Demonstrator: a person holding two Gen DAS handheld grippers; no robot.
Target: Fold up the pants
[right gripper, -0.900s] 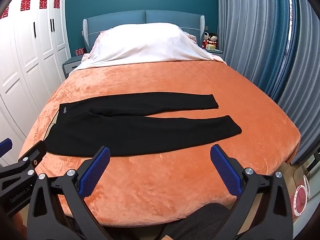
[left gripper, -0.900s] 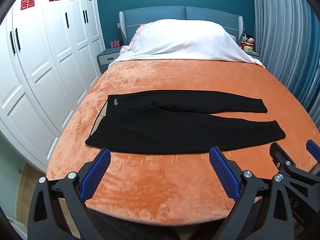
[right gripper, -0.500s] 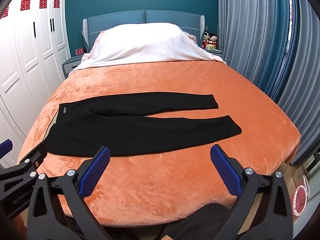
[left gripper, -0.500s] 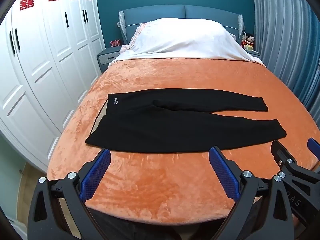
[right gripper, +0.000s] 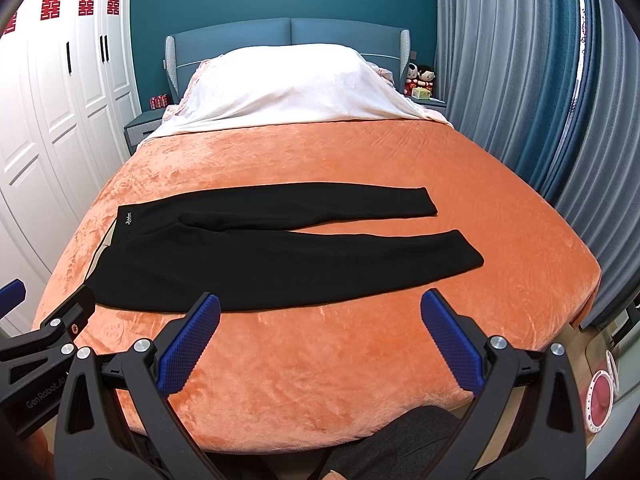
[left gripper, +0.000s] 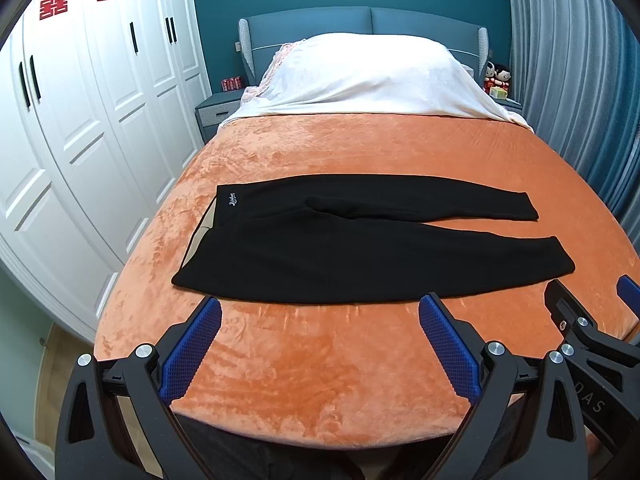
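Note:
Black pants (left gripper: 340, 252) lie flat on the orange bedspread (left gripper: 320, 360), waist at the left, both legs stretched to the right and slightly apart. They also show in the right wrist view (right gripper: 280, 264). My left gripper (left gripper: 320, 312) is open and empty, held above the bed's near edge, short of the pants' near hem. My right gripper (right gripper: 320, 308) is open and empty, level with it to the right. Each gripper shows at the edge of the other's view: the right one (left gripper: 592, 320) and the left one (right gripper: 44, 320).
White bedding (left gripper: 372, 76) is piled at the headboard. White wardrobes (left gripper: 80, 120) stand along the left. Grey-blue curtains (right gripper: 520, 80) hang on the right. Nightstands flank the bed, the right one with dolls (right gripper: 420, 76). A pink round object (right gripper: 600, 396) lies on the floor at right.
Both grippers have stayed almost still; the view shifts only slightly. The pants have not moved.

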